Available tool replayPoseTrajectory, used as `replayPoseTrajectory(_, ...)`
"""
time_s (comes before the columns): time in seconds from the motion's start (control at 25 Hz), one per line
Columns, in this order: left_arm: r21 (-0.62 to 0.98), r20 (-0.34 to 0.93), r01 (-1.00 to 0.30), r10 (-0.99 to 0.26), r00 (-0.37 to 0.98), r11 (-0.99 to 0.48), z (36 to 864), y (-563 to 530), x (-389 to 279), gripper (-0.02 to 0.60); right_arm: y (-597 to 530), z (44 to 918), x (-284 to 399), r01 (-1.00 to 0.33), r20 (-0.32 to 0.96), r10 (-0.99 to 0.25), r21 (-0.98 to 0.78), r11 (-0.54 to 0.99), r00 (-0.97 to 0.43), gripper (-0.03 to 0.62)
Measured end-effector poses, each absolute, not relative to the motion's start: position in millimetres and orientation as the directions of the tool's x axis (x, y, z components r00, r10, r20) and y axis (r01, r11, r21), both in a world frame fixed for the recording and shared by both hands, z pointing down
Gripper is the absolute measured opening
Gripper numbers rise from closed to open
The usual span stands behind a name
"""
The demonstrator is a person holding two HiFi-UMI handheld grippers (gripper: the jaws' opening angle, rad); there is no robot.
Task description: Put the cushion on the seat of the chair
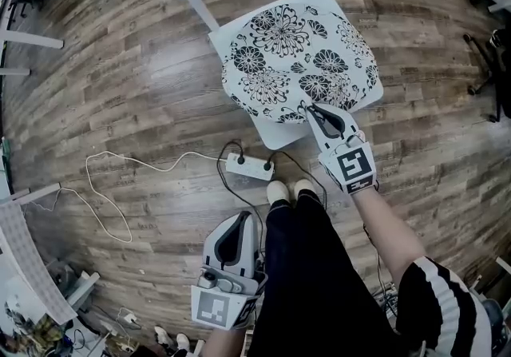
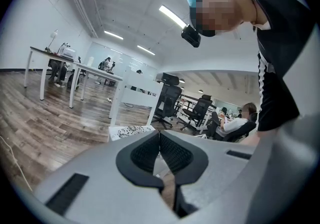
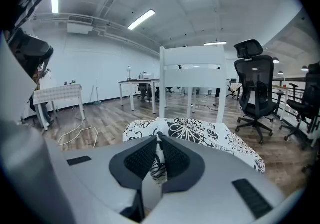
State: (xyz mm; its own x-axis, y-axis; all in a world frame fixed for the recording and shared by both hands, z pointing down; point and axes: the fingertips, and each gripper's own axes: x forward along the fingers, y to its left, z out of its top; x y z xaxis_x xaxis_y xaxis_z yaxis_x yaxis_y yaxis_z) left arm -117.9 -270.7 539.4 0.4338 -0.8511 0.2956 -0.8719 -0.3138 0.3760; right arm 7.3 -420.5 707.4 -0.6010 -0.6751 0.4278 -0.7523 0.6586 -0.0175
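The floral cushion lies on the chair seat, straight ahead of my right gripper, which pinches its near edge. My left gripper, closed and empty, hangs well behind.

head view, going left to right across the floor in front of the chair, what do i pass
thin white cable looped on the wood floor → white rectangular power strip → grey right gripper, shut on the front edge of the black-and-white floral cushion
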Motion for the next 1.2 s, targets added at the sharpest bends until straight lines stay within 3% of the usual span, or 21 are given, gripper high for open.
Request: replayPoseTrajectory(1.2, 0.403, 0.315, -0.866, -0.844, 0.434, -0.295, 559, -248, -112, 0.006, -416, 767, 14, -0.801, 0.523, -0.654, -0.098, 0.591, -0.547, 0.037)
